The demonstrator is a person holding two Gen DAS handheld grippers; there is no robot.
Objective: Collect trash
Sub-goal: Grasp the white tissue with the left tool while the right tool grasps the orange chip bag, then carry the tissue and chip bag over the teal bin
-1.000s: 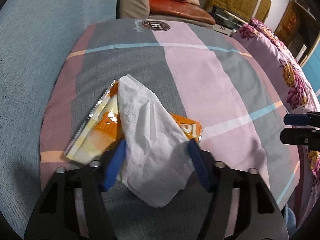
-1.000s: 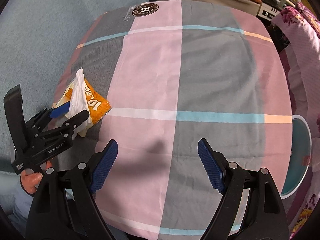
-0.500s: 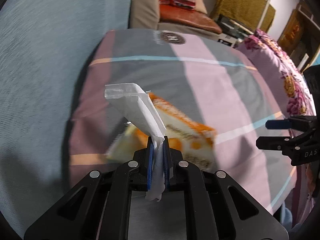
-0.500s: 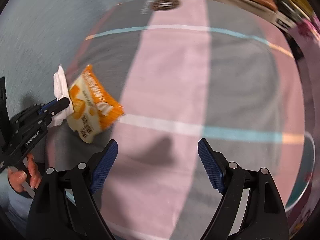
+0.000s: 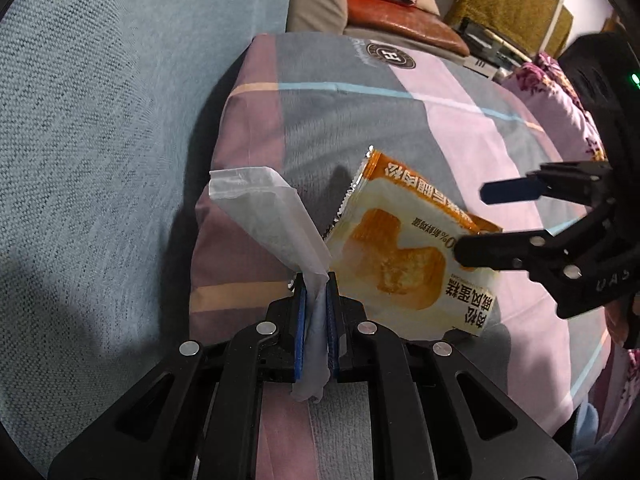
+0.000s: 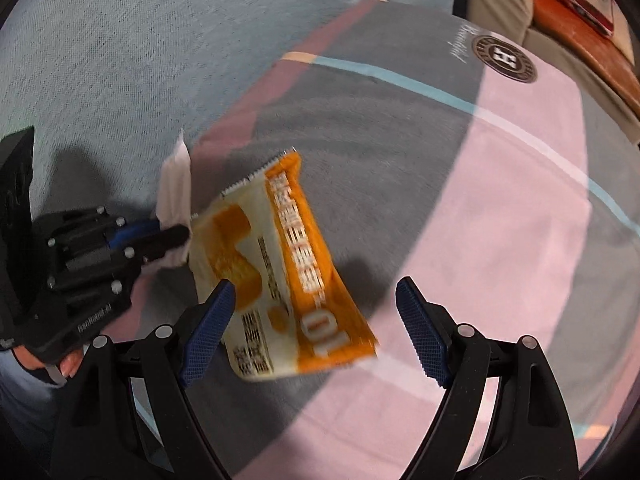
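My left gripper (image 5: 316, 286) is shut on a white tissue (image 5: 268, 208), which sticks up and to the left out of the blue pads. In the right wrist view that gripper (image 6: 176, 234) shows at the left with the tissue (image 6: 174, 184) pinched in it. An orange and cream snack wrapper (image 5: 404, 252) lies on the striped cloth just right of it. My right gripper (image 6: 312, 314) stands open over the wrapper (image 6: 288, 276), whose lower part lies between the fingers without touching the pads. In the left wrist view the right gripper (image 5: 476, 218) reaches in from the right above the wrapper.
The striped pink and grey cloth (image 6: 500, 208) covers a cushioned surface, with blue-grey fabric (image 5: 100, 120) to its left. A brown leather cushion (image 5: 404, 28) with a red packet lies at the back, and a floral bedspread (image 5: 560, 100) at the right.
My left gripper closed on the tissue and pulled it up and leftward off the wrapper. My right gripper swung left and now stands over the uncovered wrapper.
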